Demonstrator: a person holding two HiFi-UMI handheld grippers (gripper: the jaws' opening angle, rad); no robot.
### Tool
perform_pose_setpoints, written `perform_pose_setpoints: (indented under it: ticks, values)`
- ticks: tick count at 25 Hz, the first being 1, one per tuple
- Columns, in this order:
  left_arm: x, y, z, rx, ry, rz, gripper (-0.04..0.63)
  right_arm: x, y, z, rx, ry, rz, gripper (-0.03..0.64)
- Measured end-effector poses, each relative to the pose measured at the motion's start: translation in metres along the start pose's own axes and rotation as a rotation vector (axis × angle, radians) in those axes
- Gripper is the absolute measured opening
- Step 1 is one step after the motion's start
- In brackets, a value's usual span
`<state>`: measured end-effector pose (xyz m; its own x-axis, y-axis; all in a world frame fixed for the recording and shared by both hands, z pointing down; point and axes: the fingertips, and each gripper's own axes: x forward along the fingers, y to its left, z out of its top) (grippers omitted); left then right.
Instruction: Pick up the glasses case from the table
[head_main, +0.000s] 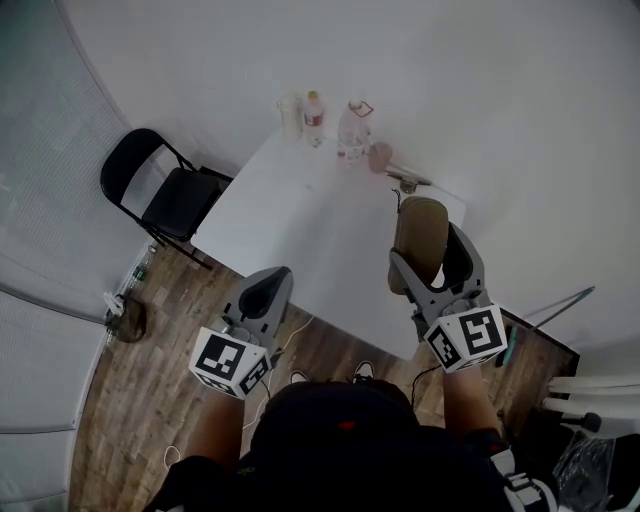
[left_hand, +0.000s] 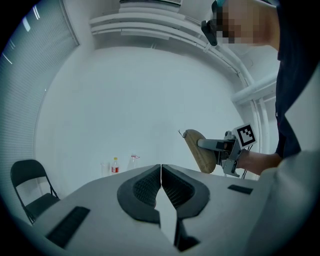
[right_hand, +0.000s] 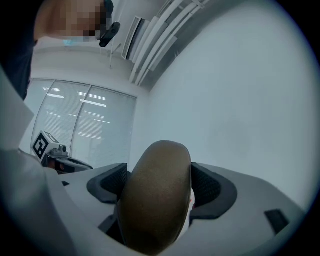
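Observation:
A brown oval glasses case (head_main: 420, 237) is held up off the white table (head_main: 300, 225), with my right gripper (head_main: 428, 262) shut on it. In the right gripper view the glasses case (right_hand: 156, 195) fills the gap between the two dark pads (right_hand: 112, 182) and points up at the wall. The left gripper view shows the case (left_hand: 199, 151) raised at the right, clamped by the other gripper. My left gripper (head_main: 266, 291) hovers over the table's near edge, its jaws pressed together with nothing between them (left_hand: 161, 186).
At the table's far end stand a clear cup (head_main: 290, 115), a red-labelled bottle (head_main: 314, 117), a clear bottle (head_main: 353, 130) and a small brown object (head_main: 379, 157). A black folding chair (head_main: 165, 195) stands left of the table. Cables lie on the wooden floor (head_main: 130, 400).

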<state>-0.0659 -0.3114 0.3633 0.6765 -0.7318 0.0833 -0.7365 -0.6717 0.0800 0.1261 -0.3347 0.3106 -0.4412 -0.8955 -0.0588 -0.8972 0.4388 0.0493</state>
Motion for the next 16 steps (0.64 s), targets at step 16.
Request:
perform_pose_setpoints:
  ticks: [16]
  values:
    - [-0.0017, -0.0078, 0.0011, 0.005, -0.016, 0.004, 0.023, -0.0096, 0.0075, 0.0049, -0.040, 0.006, 0.026, 0.400]
